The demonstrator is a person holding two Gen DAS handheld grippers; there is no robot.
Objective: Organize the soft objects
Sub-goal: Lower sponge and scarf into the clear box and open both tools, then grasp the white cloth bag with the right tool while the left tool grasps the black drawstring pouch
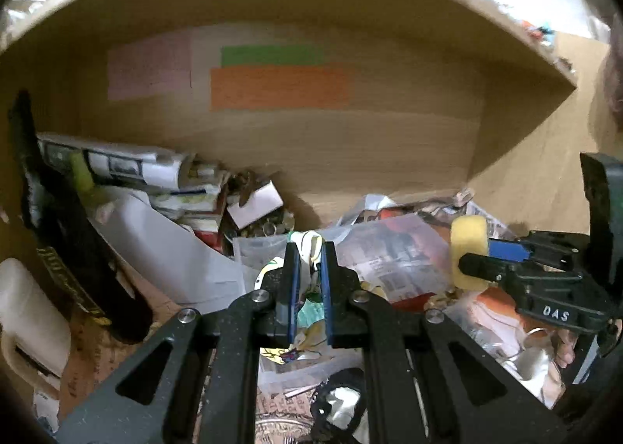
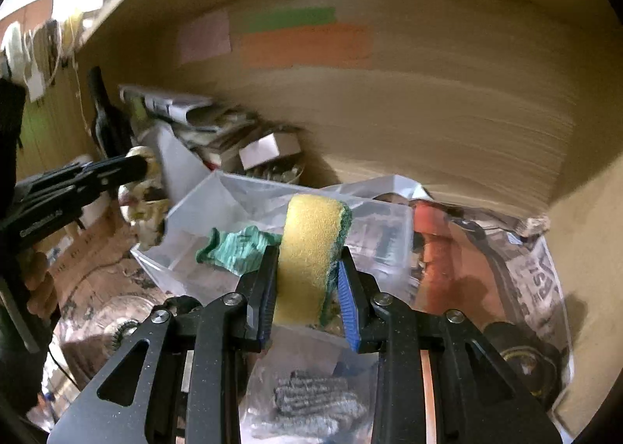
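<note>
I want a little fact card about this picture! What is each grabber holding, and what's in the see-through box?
left gripper: jaws shut on a crumpled white cloth with yellow and green print
right gripper: jaws shut on a yellow sponge with a green scrubbing side
clear plastic box: holds a crumpled green cloth
below the right gripper: grey knitted fabric
setting: cluttered wooden shelf
back wall: pink, green and orange paper patches
</note>
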